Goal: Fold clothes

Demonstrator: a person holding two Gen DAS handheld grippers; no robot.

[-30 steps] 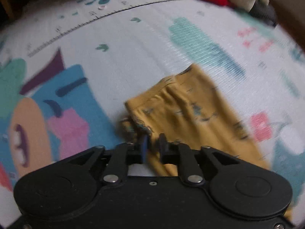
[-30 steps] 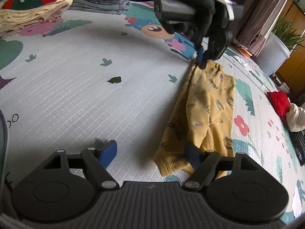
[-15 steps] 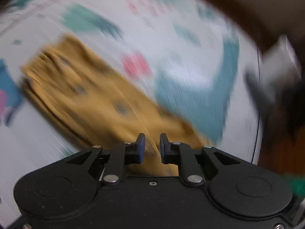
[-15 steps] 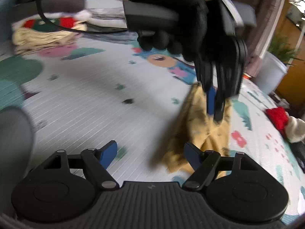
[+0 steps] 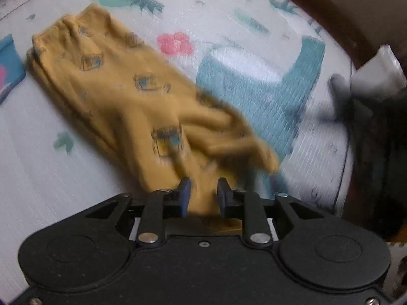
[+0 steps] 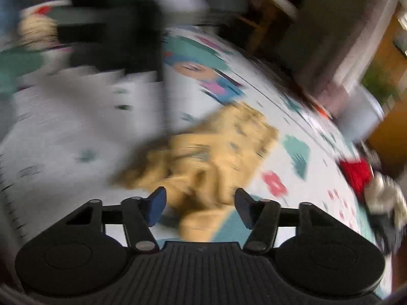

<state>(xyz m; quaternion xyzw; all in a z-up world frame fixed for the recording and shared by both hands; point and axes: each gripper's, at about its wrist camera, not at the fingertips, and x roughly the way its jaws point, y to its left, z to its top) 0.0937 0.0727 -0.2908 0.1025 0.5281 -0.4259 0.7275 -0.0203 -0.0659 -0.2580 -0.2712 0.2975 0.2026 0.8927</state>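
Note:
Yellow printed trousers lie rumpled on the play mat, with a loose fold bunched at their near end. My left gripper sits over that end. Its jaws are opening, cloth lies between the pads, and the gap is wider than the cloth is thick. In the right wrist view the trousers are blurred. My right gripper hovers over their near edge with its jaws closing; cloth lies between the pads without touching them. The left hand and its gripper are a dark blur at top left.
A red garment and pale clothes lie at the mat's right side. Blurred folded clothes sit at the far left. A white pot with a plant stands beyond the mat. The mat's edge runs close on the right.
My left gripper swept from one end of the trousers to the other, and its jaws have widened. My right gripper moved in over the cloth with its jaws narrower.

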